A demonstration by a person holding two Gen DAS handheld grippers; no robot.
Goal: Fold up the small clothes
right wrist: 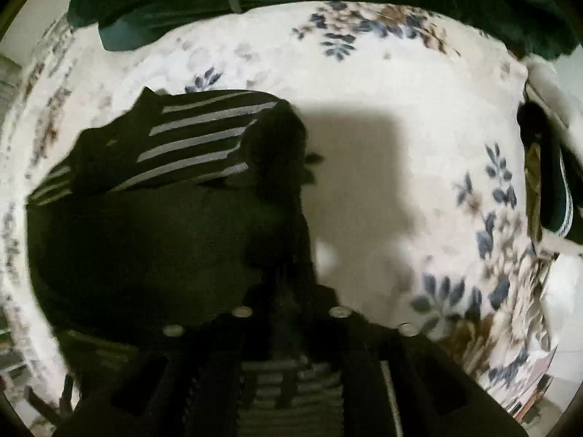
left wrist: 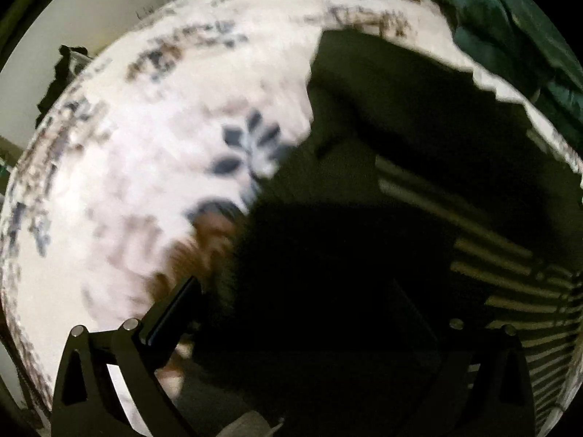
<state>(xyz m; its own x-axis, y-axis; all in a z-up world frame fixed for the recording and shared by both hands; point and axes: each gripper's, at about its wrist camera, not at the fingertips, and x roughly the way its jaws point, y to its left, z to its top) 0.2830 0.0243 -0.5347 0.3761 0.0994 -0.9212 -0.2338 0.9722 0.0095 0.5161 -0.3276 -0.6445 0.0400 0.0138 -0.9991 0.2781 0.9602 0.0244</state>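
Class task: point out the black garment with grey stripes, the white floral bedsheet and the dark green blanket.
Black garment with grey stripes (right wrist: 204,138): right wrist view, striped panel.
White floral bedsheet (right wrist: 419,83): right wrist view, bare patch.
Dark green blanket (left wrist: 510,18): left wrist view, folds.

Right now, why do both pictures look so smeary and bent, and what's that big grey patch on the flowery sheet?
Left wrist view: motion blur smears the floral sheet and the dark striped garment; the fisheye lens bows everything into a circle. Right wrist view: sharper stripes, blurred edges; the grey patch is a shadow cast on the sheet, and the right claw is nearly lost in darkness.

Black garment (right wrist: 153,225), grey-striped sleeve folded over, on bedspread.
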